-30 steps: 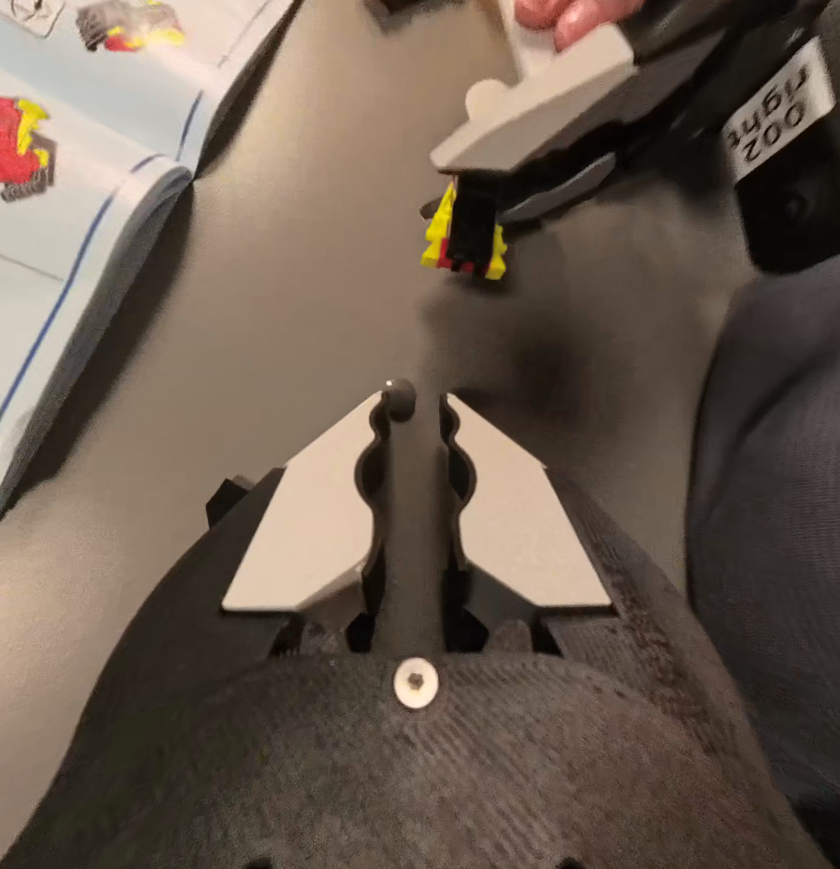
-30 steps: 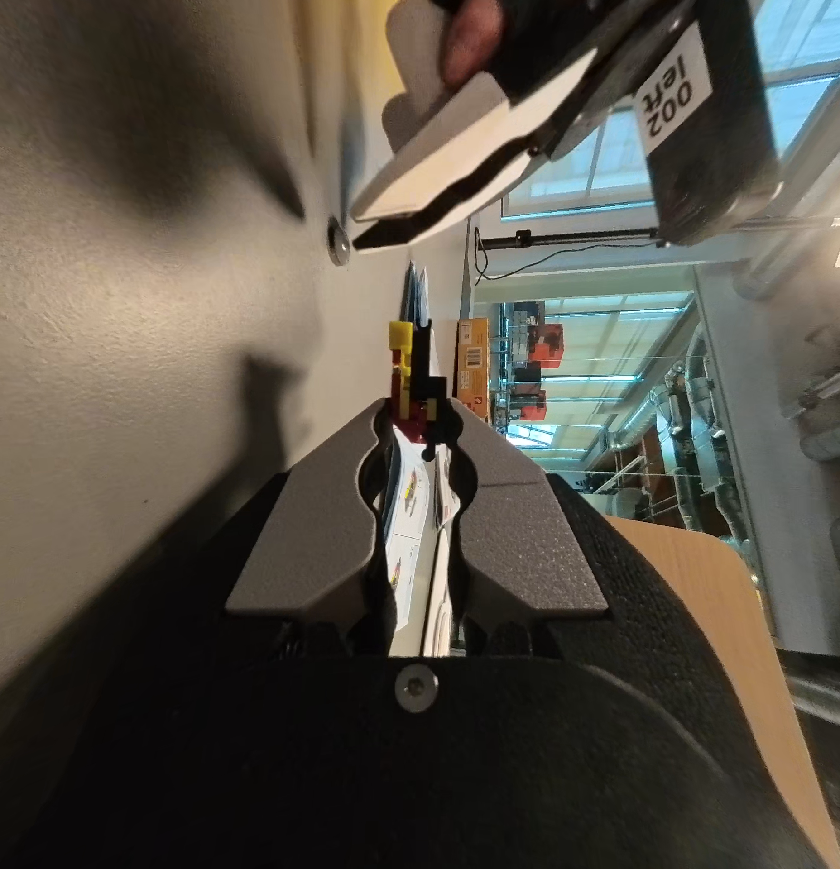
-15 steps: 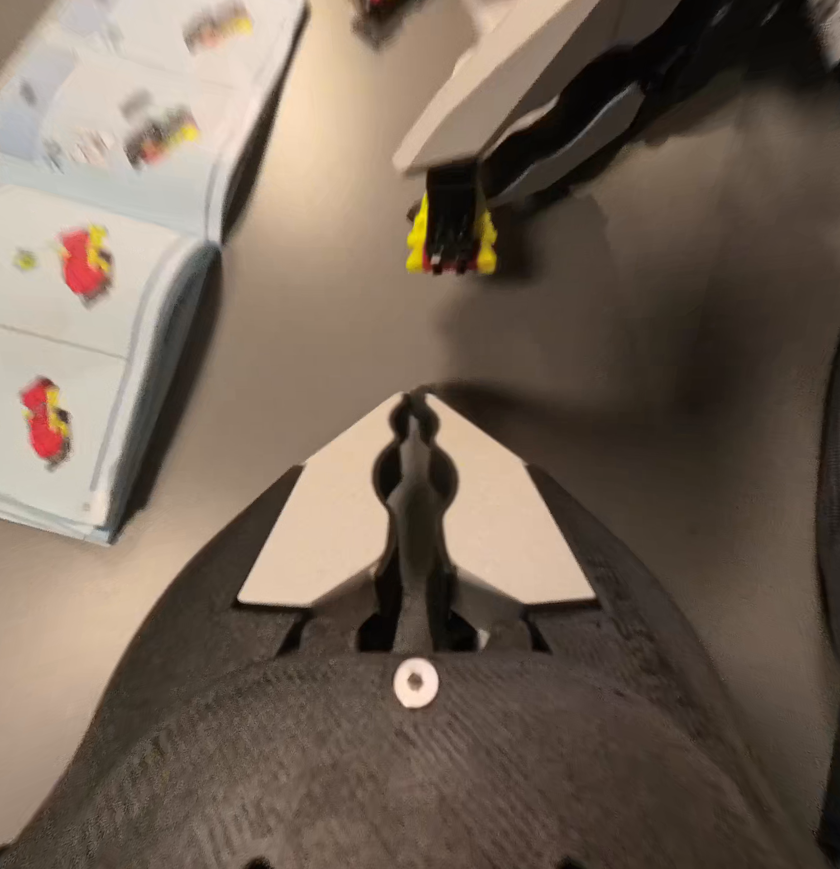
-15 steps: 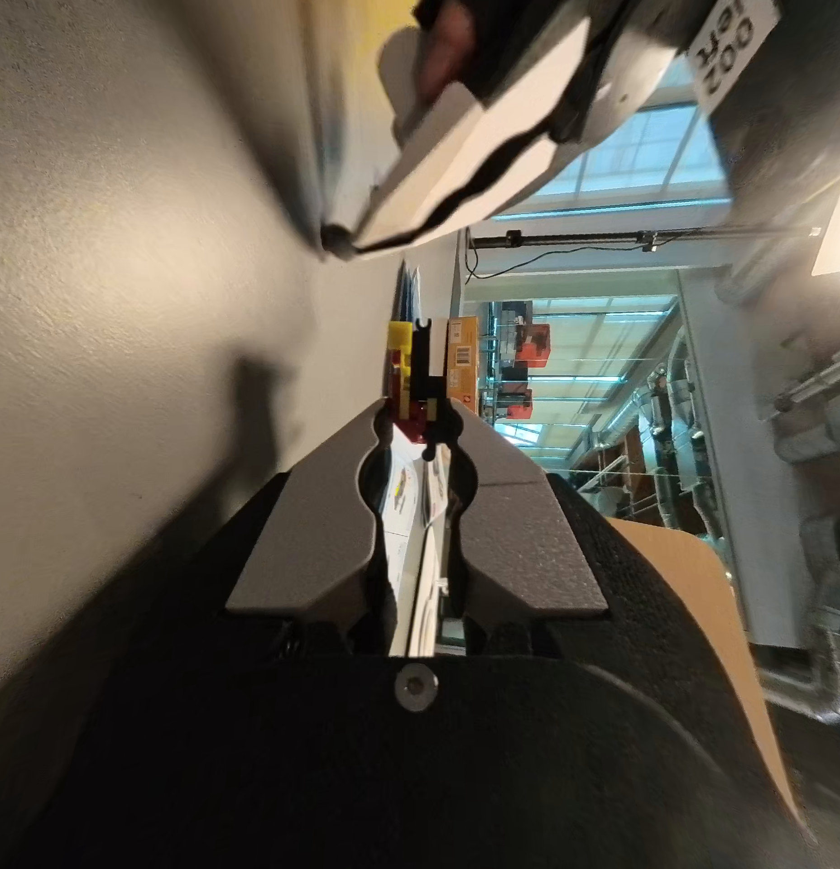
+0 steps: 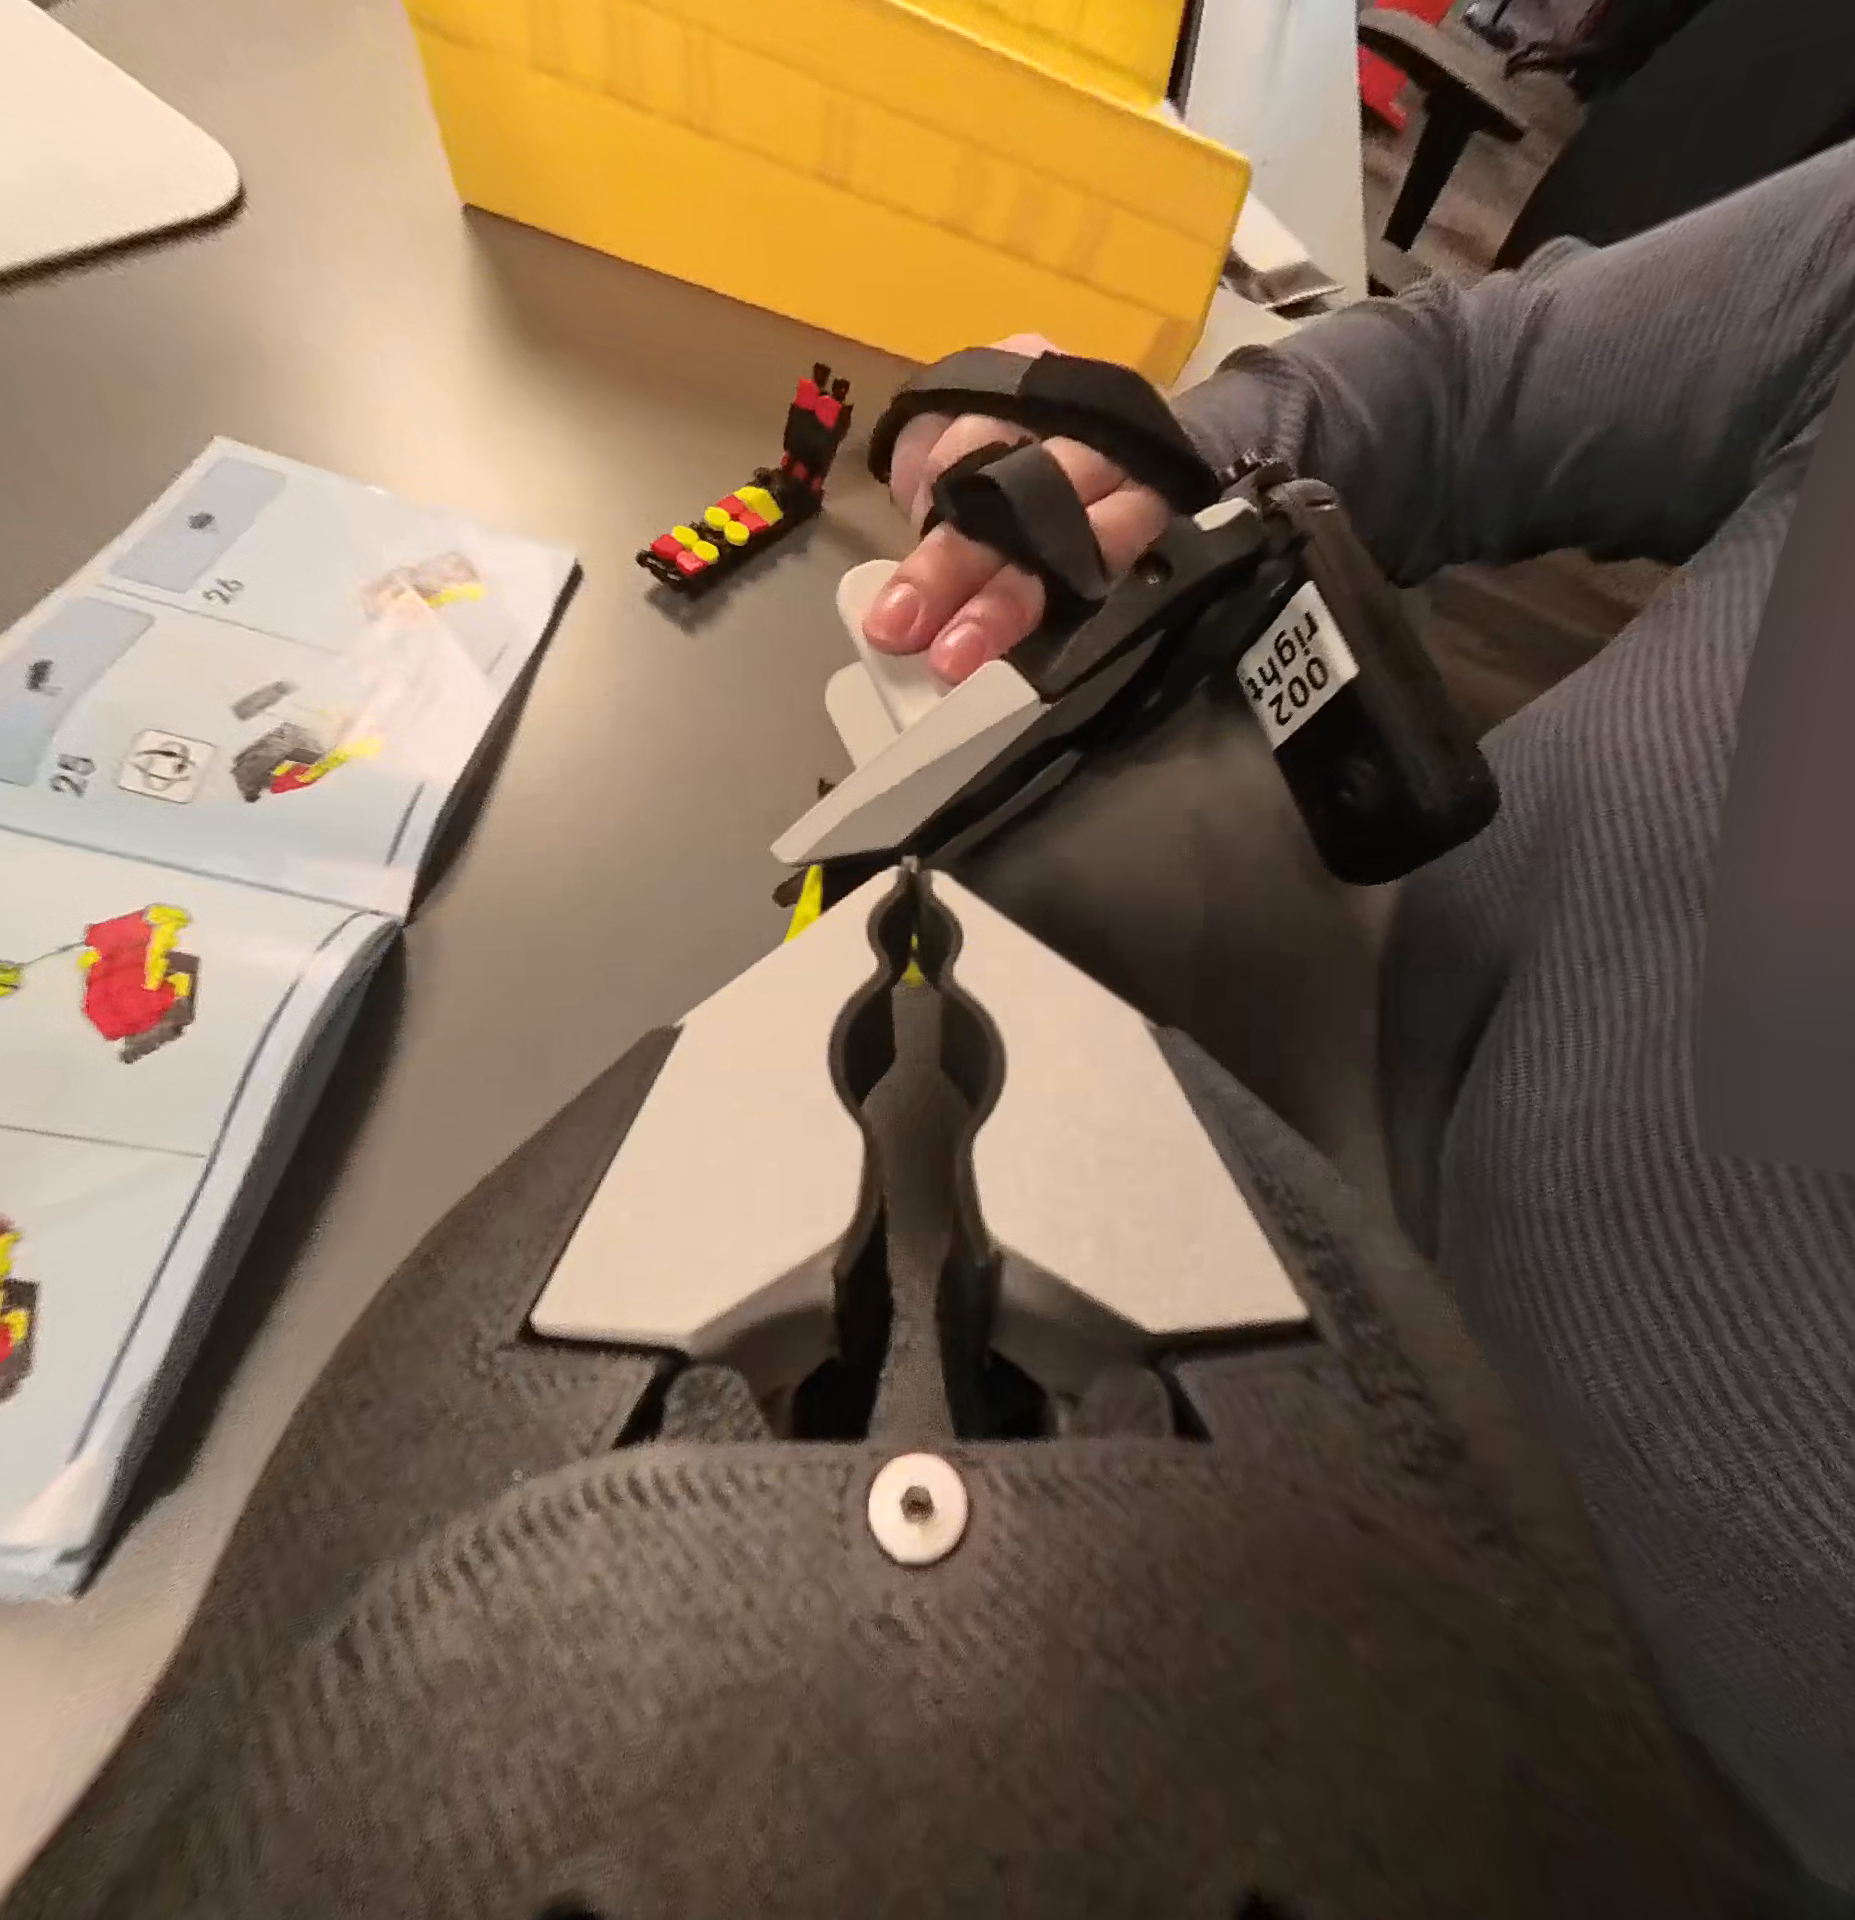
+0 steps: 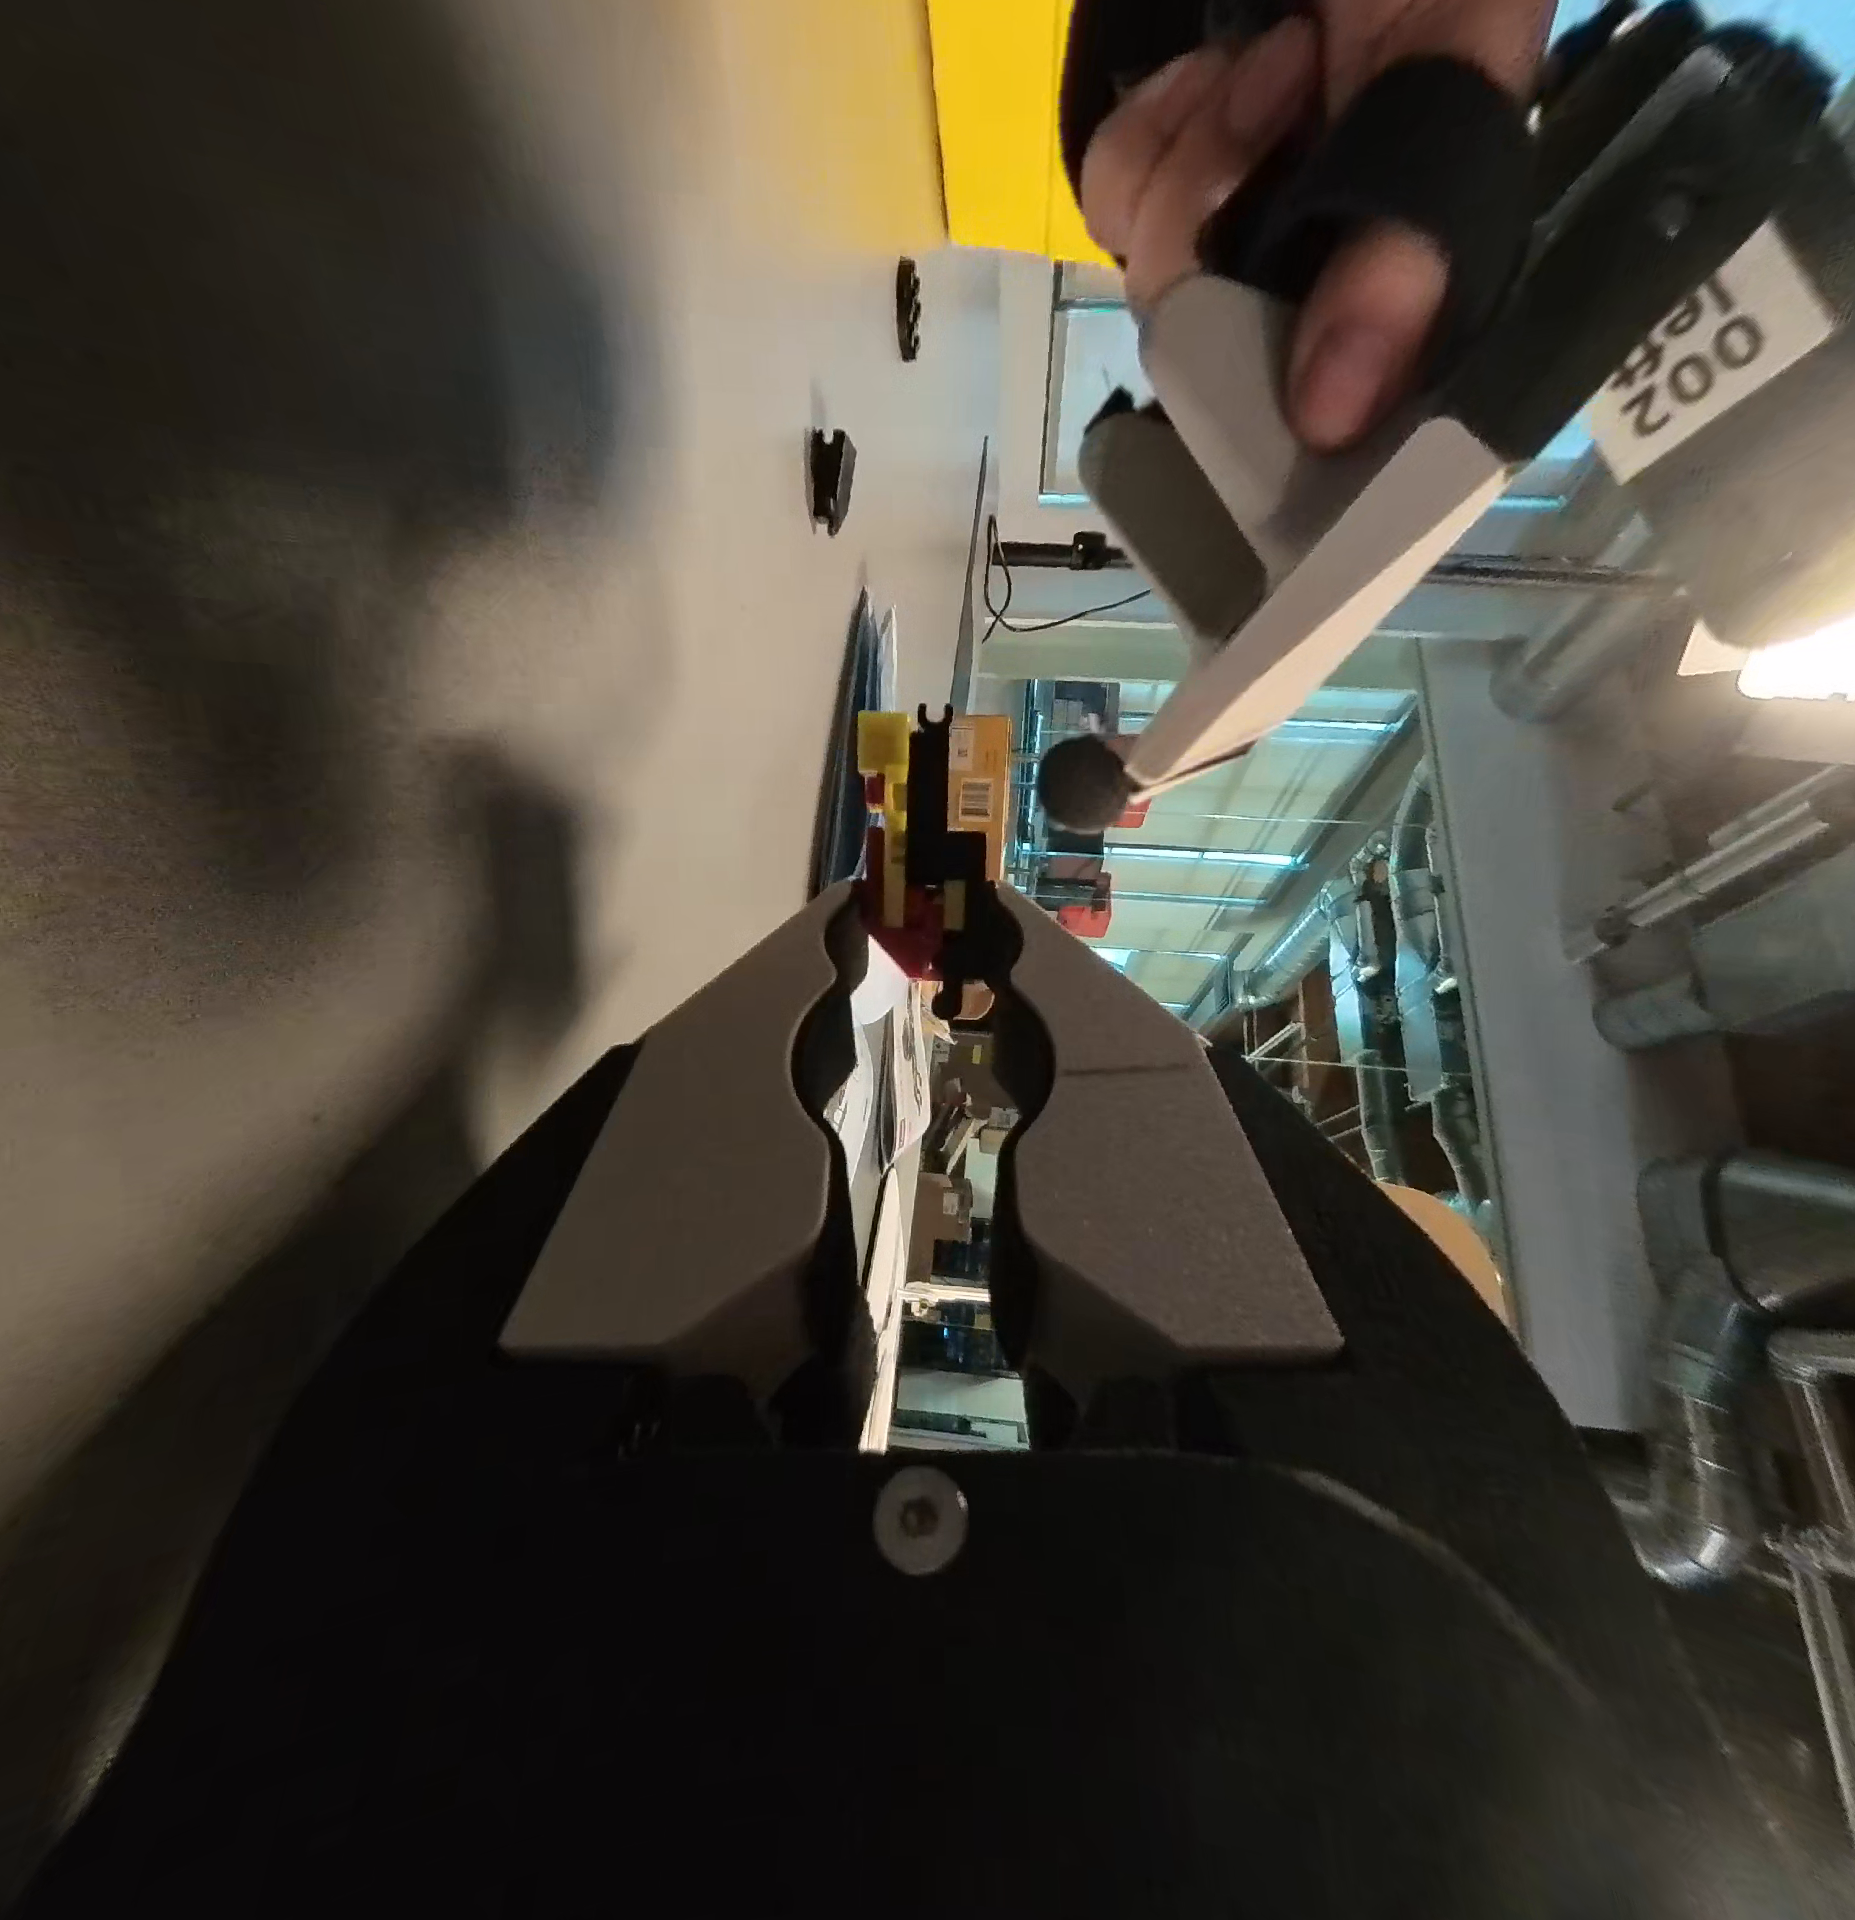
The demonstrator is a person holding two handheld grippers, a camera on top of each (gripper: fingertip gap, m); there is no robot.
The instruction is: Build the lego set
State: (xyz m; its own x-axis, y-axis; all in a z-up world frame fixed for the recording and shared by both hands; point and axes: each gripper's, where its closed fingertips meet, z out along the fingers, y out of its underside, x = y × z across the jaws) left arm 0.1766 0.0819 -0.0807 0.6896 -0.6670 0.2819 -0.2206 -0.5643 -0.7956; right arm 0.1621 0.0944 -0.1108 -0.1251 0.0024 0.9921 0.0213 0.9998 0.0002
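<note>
Between right tool (image 6: 928, 920) tips: clamped lego piece (image 6: 918, 831); left tool (image 5: 910, 883) pinching round dark part (image 6: 1084, 784).

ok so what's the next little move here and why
Probably ease the left gripper toward the lego assembly in the right gripper: it pinches a small dark round piece, and the right wrist view shows a gap between them.

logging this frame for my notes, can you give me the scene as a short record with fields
left hand-held gripper: shut on a small dark round piece
right hand-held gripper: shut on a red, yellow and black lego assembly, off the table
table: dark
instruction booklet: open, on the table
second lego assembly: black, red and yellow, lying on the table beyond the booklet
yellow box: at the far side of the table
</note>
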